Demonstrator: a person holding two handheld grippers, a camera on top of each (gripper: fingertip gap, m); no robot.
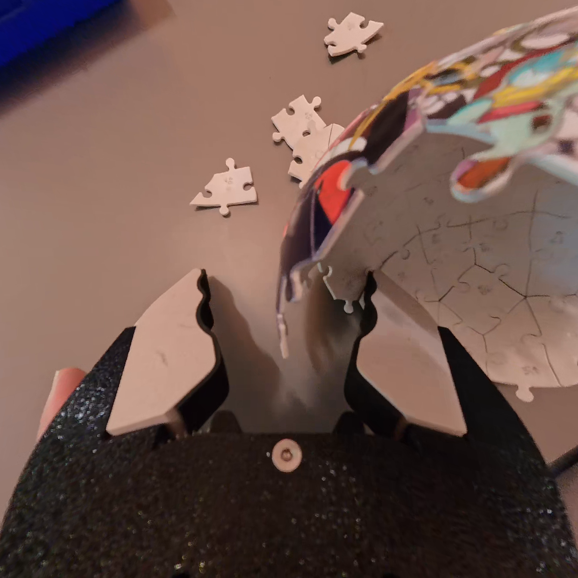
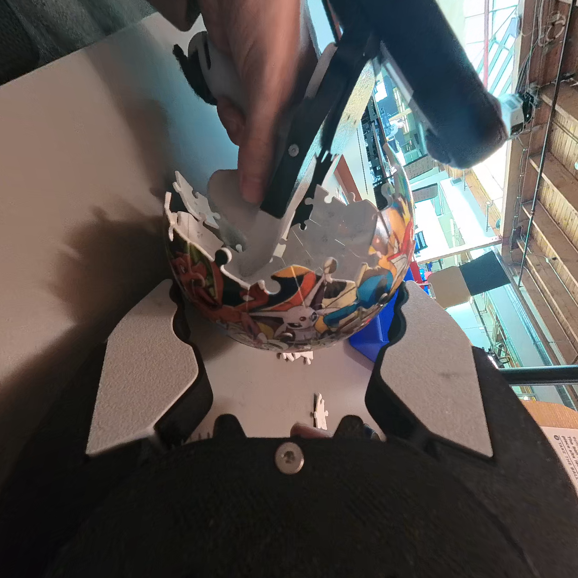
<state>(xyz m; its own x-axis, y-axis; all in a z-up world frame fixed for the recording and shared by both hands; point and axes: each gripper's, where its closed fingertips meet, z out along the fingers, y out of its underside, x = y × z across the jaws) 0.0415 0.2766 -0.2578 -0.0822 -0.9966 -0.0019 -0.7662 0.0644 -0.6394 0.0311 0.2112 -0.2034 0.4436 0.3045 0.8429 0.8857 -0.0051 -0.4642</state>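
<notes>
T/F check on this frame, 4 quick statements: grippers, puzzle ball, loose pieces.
1. The right gripper clamps the puzzle ball between its fingers. True.
2. The puzzle ball is complete. False: its top is open, showing the grey inside.
3. Loose pieces lie plain side up on the table. True.
4. The left gripper is shut. False: its fingers stand wide apart at the ball's open rim.

A partly built puzzle ball (image 2: 291,300) sits between the right gripper (image 2: 291,297) fingers. The left gripper (image 1: 286,281) reaches into its open shell. Loose puzzle pieces (image 1: 226,190) lie on the table (image 1: 125,156) beyond.
</notes>
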